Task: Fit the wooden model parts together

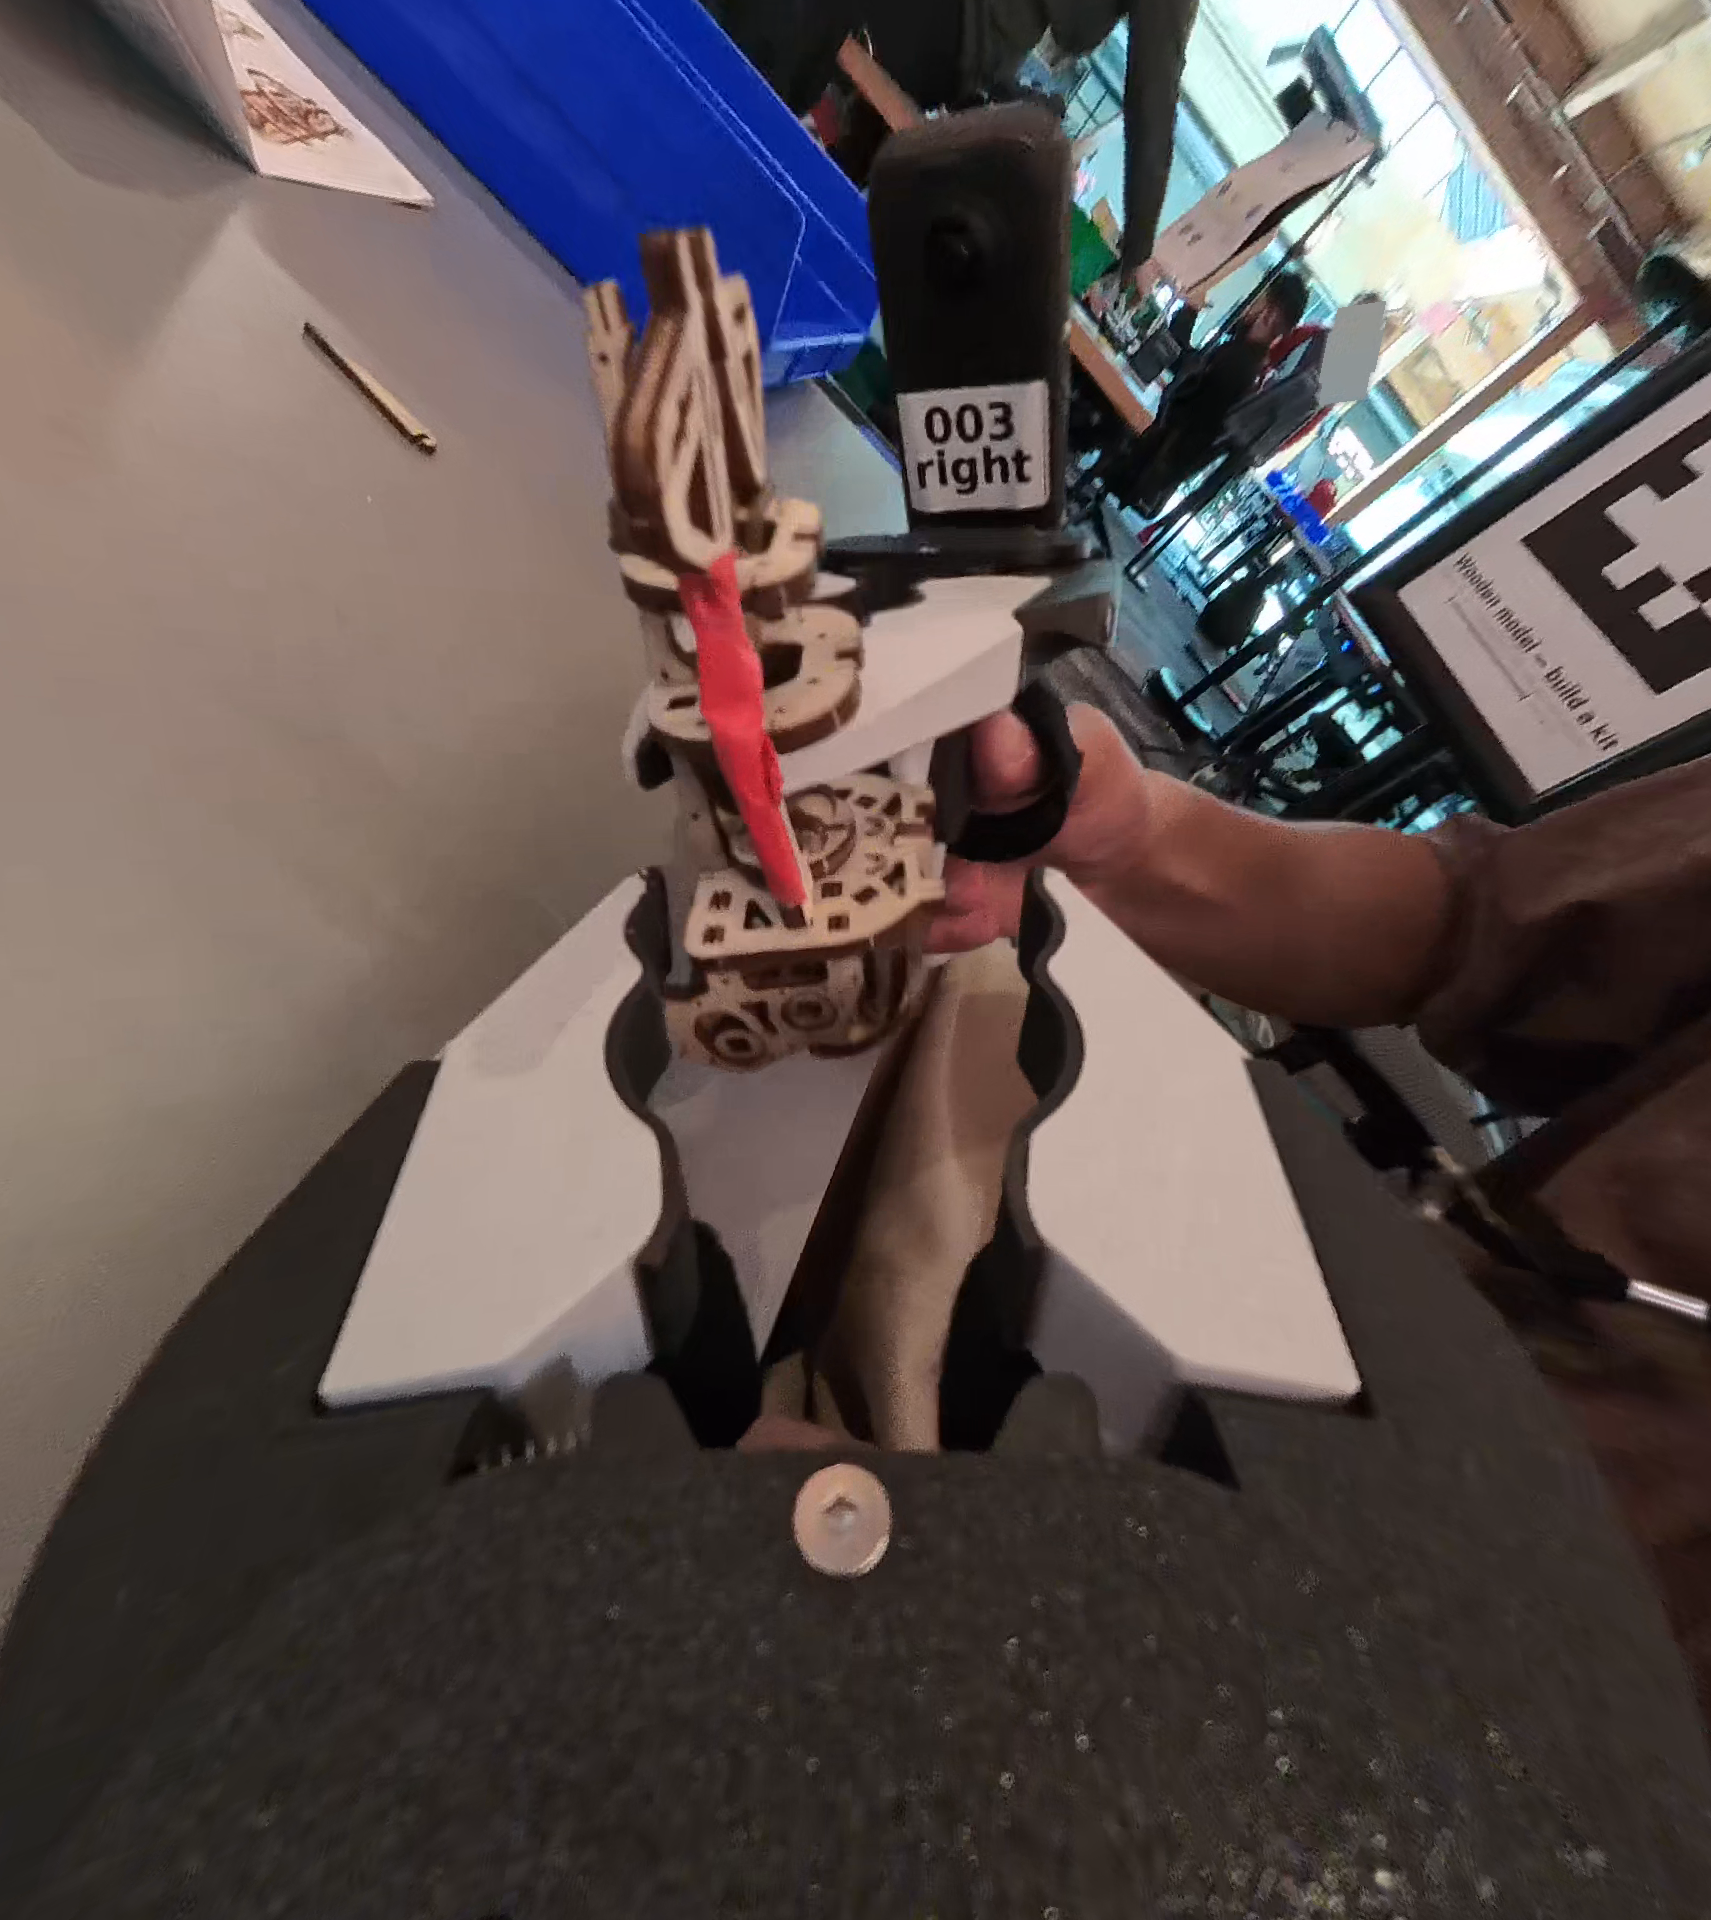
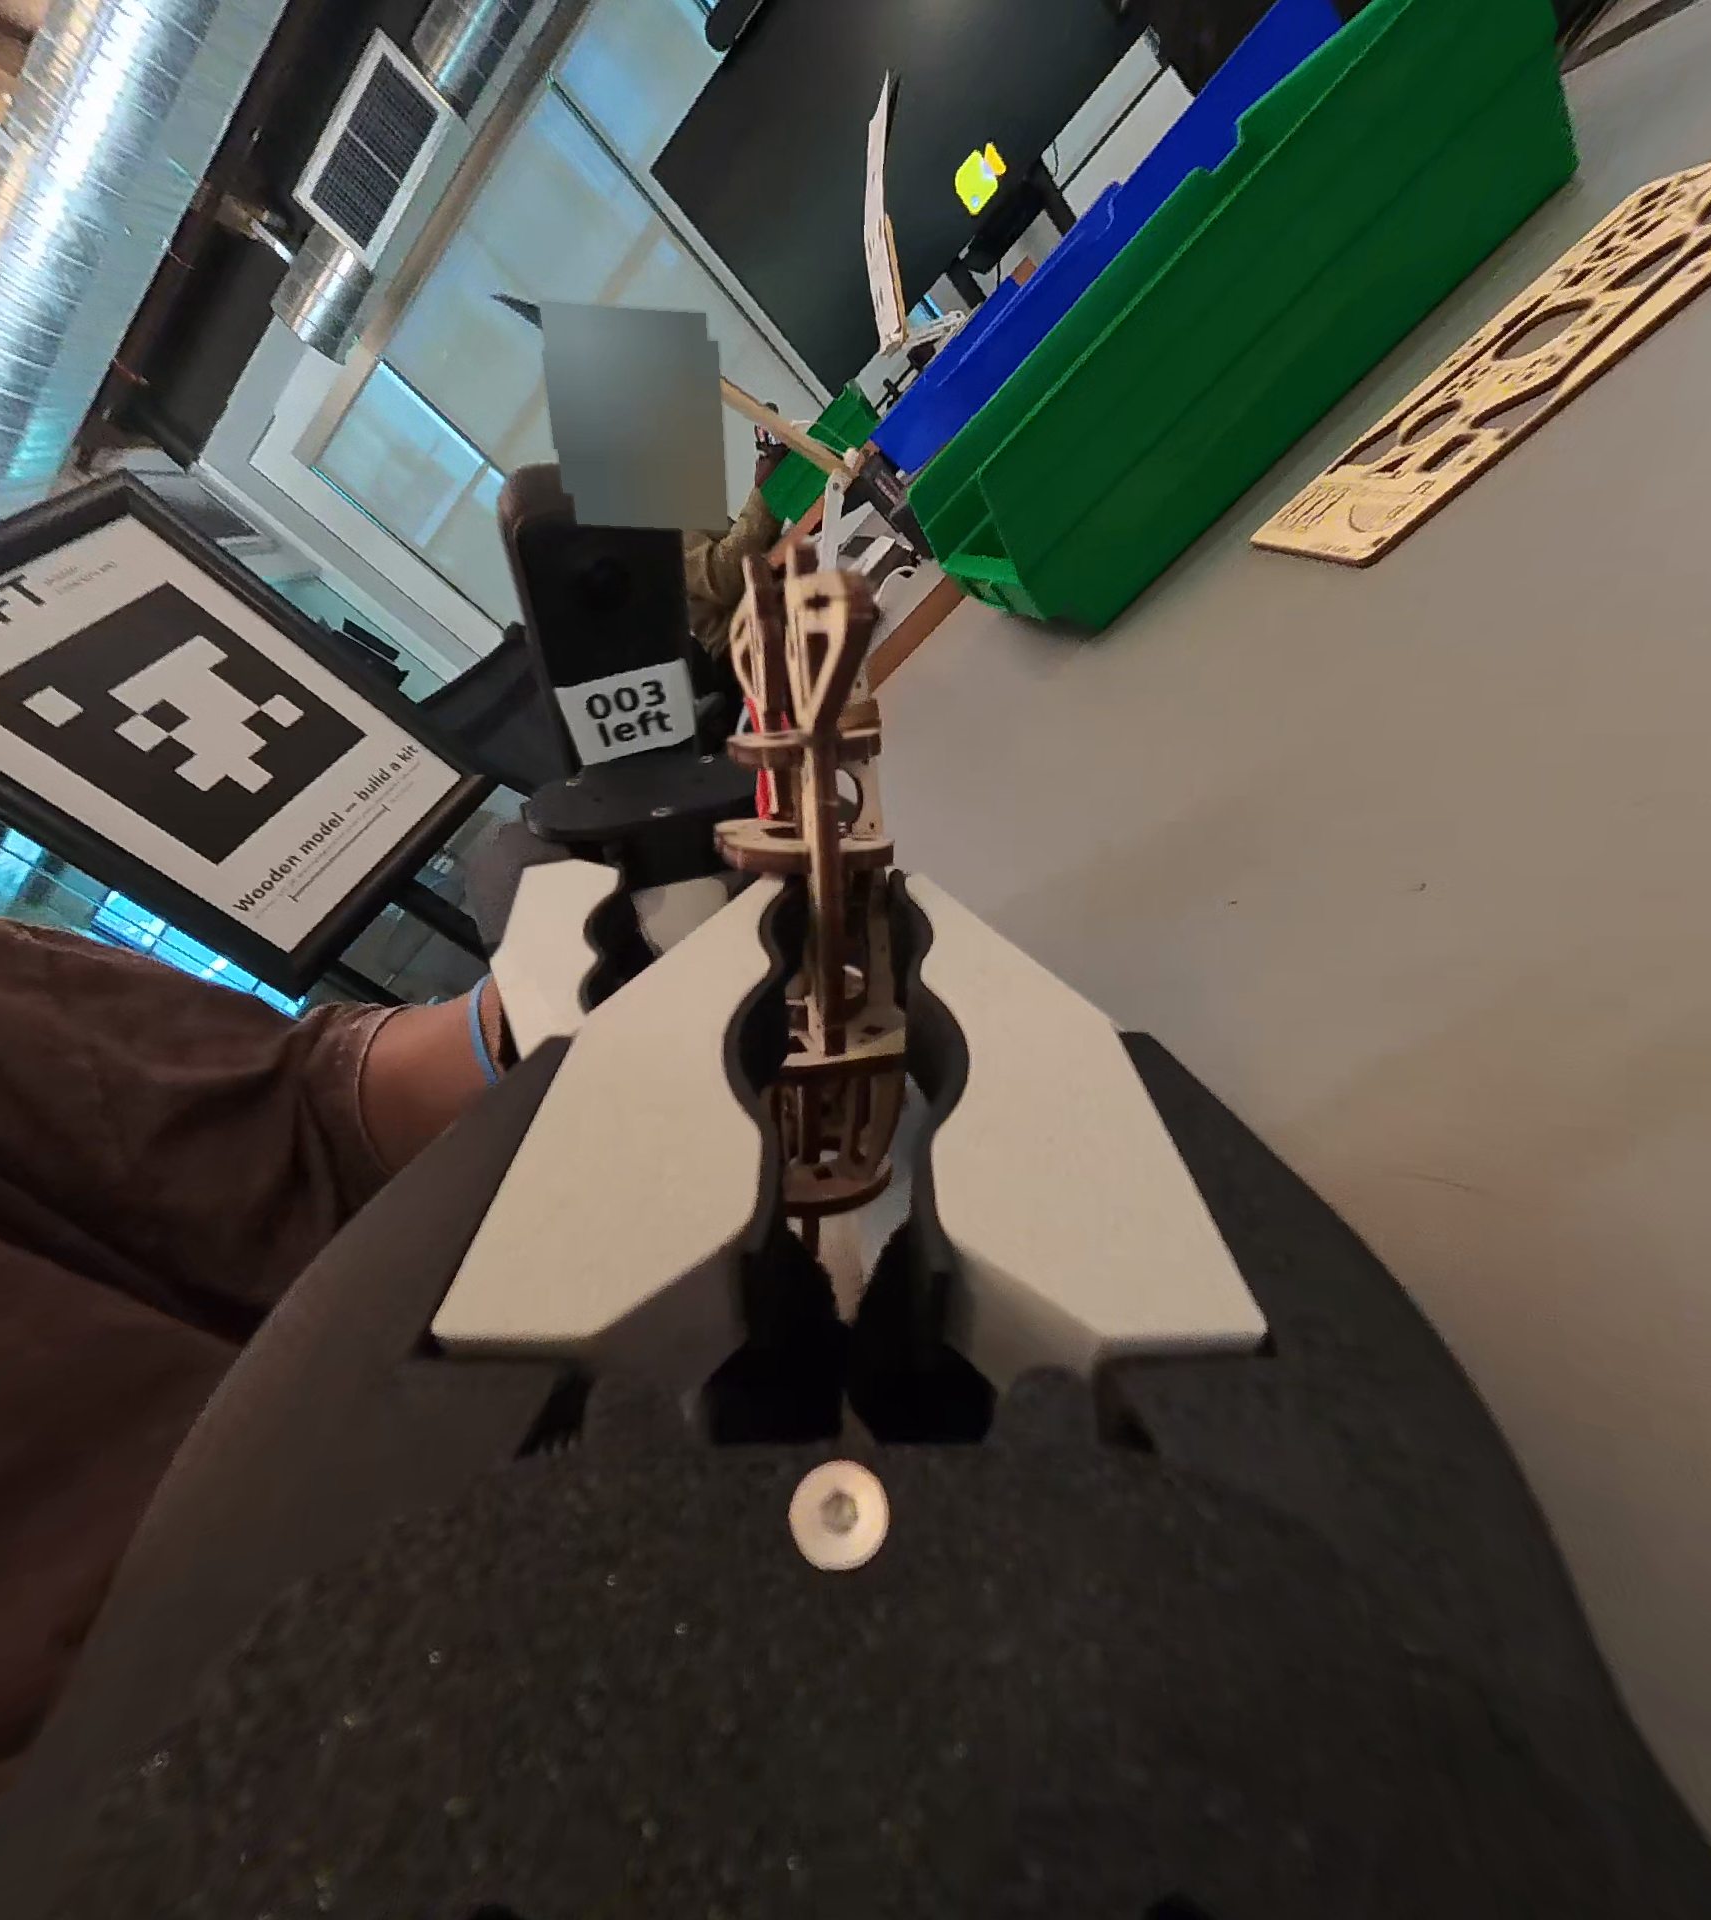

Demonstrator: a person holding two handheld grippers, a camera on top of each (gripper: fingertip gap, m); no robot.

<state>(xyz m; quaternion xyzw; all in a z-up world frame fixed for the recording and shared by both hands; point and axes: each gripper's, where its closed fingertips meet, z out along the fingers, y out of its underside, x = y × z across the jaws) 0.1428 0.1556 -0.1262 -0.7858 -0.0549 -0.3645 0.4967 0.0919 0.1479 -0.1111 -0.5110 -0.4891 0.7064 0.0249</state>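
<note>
The right tool (image 2: 835, 1039) is clamped on the wooden model (image 2: 825, 935); its 2 white fingers (image 2: 622, 1122) press the stacked discs on either side, and the model's long axis runs straight out along them, the pointed fretwork end sticking out past the tips. The left tool (image 1: 835, 997) faces it from the opposite side with its jaws apart: the model's rounded, patterned lower end (image 1: 799, 977) sits just inside the left finger's tip (image 1: 560, 1049), seemingly touching it, while the right finger stands clear. A red strip (image 1: 737, 727) hangs down the front of the model.

In the left wrist view the model (image 1: 726, 623) rises upright across that tool's line of reach, so the left tool meets it side-on at 1 end while the right tool holds it lengthwise. The right tool is the one carrying it, lifted off the grey counter (image 2: 1350, 935).

Farther out lie a punched-out plywood sheet (image 2: 1557, 343), green bins (image 2: 1246, 395), blue bins (image 1: 622, 125) and a small rod (image 1: 368, 387) on the counter.

To my eye, the next closing should pinch the lower end without twisting the axis.
</note>
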